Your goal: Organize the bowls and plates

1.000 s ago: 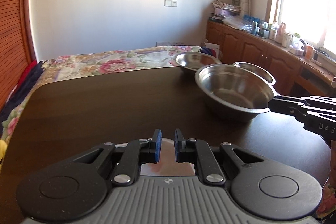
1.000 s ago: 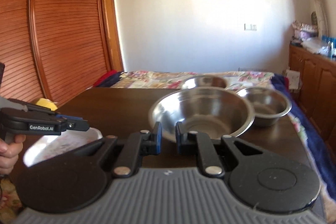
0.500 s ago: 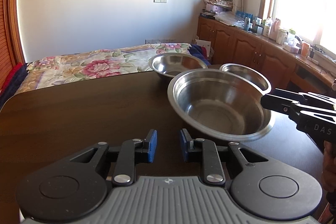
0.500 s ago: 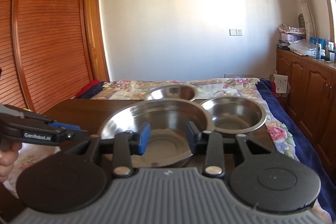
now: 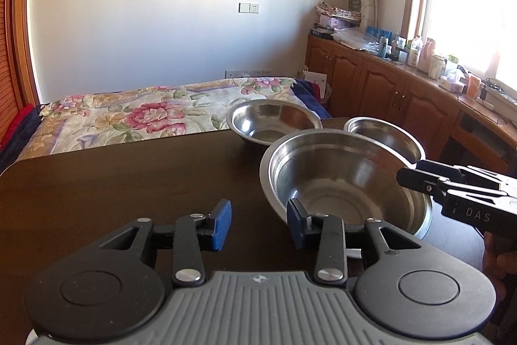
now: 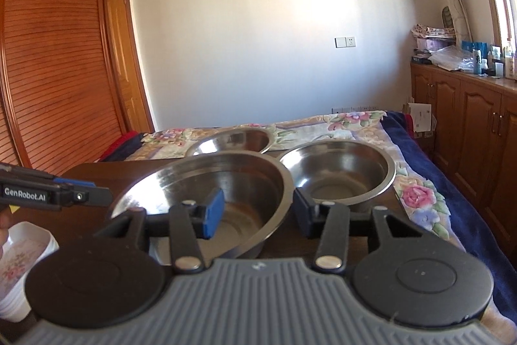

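Note:
A large steel bowl (image 5: 345,183) rests on the dark wooden table (image 5: 113,183), just in front of two smaller steel bowls (image 5: 274,122) (image 5: 384,134). My left gripper (image 5: 258,225) is open over bare table, left of the large bowl, holding nothing. In the right wrist view my right gripper (image 6: 257,212) is open and straddles the right wall of the large bowl (image 6: 245,183), one finger inside and one outside. The smaller bowls (image 6: 339,177) (image 6: 232,141) sit behind it. The right gripper (image 5: 404,178) reaches the large bowl's right rim.
A stack of white floral plates (image 6: 22,251) sits at the table's near left, below the left gripper (image 6: 97,194). A bed with a floral cover (image 5: 145,115) lies beyond the table. Wooden cabinets (image 5: 404,99) with clutter on top run along the right wall.
The large bowl was carried toward the two smaller bowls and set down. My right gripper opened off its rim. My left gripper opened wide and swung toward the bowls.

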`<state>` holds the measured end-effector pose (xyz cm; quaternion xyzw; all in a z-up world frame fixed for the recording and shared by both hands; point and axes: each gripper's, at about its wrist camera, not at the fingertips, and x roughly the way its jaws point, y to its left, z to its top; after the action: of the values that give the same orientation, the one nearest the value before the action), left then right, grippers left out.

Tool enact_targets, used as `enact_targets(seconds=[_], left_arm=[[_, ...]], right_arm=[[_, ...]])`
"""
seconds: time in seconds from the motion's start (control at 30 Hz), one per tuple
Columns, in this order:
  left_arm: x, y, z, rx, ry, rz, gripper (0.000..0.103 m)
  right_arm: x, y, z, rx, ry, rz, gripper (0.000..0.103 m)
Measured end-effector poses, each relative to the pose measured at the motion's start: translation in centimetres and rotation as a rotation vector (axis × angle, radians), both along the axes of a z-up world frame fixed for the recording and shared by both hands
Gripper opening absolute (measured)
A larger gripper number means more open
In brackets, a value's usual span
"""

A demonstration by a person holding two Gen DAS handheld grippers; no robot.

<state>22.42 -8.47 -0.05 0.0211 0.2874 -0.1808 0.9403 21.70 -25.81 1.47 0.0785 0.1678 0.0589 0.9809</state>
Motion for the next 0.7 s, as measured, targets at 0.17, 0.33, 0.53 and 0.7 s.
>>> enact_targets(seconds=[0.17,0.33,0.53,0.7], left_arm=[[0.7,-1.2,-0.2,0.005,0.010,-0.017,0.041],[1.4,-2.0,-0.6,0.008,0.022,-0.019,0.041],[2.1,-2.2,-1.1,0.004,0.041,-0.017,0.040],[2.5,-2.2,-1.4,0.009,0.053,-0.003,0.033]], right_arm=[[0.4,-0.1,-0.3,0.012,0.028,-0.002,0.049],[0.7,0.0,-0.7,0.042,0.055,0.014,0.049],[1.4,-0.3,-1.0,0.066,0.078,0.027,0.048],[1.7,-0.4,-1.2,0.076,0.092,0.036,0.043]])
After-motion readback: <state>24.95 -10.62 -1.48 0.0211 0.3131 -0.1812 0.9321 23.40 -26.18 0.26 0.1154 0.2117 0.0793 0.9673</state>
